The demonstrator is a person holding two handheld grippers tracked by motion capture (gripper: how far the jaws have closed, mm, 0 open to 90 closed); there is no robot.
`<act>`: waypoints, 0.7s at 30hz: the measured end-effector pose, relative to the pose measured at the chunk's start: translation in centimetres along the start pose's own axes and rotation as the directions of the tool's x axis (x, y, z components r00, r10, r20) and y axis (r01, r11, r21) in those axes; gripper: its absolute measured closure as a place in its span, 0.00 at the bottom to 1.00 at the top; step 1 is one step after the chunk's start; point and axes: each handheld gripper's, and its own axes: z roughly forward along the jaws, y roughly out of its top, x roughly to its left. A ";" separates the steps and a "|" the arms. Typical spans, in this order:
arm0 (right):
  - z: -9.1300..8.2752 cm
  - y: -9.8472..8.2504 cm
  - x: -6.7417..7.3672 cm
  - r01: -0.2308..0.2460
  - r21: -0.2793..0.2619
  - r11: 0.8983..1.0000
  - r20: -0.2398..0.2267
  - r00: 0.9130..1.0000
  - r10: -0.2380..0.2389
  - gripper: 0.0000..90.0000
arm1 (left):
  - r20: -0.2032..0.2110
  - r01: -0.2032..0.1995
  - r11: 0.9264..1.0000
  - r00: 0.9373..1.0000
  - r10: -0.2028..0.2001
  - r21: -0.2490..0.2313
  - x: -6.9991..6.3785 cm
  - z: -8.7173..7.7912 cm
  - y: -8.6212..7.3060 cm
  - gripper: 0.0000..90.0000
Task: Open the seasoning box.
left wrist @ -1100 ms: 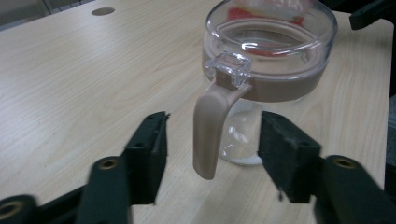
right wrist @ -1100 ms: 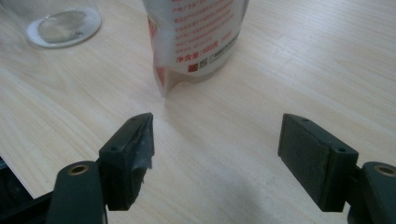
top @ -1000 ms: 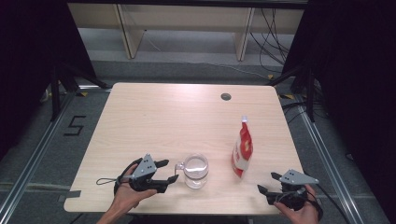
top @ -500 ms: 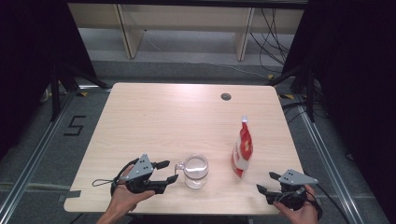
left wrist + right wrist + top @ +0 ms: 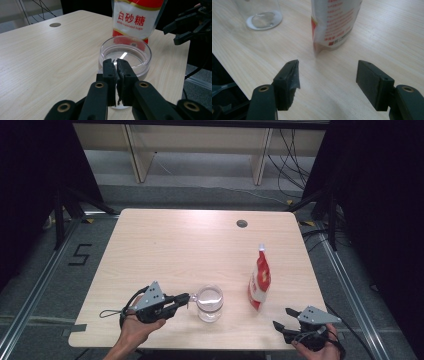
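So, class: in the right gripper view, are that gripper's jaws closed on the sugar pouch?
No: the right gripper stands open, short of the sugar pouch.

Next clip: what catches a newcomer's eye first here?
The red and white sugar pouch stands upright toward the table's right near side, the brightest thing there. Left of it, the left gripper has just closed on the handle of the clear glass mug; the right gripper waits open near the pouch.

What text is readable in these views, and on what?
"白砂糖" in red, on the sugar pouch.
"White Granulated Sugar", small print below it on the same pouch.
"5", marked on the floor left of the table.
Red print on the pouch's back, in the right gripper view: too blurred to read.
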 end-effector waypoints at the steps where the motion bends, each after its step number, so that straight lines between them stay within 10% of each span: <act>1: 0.0 0.0 0.1 -0.014 0.000 1.000 -0.011 1.000 0.014 0.40 | 0.001 -0.003 1.000 1.000 0.003 0.000 0.0 0.3 0.1 0.96; 21: 0.2 0.5 1.4 0.050 -0.016 0.999 -0.033 0.998 -0.051 0.44 | -0.024 -0.004 1.000 1.000 0.004 0.021 0.5 1.9 0.4 0.99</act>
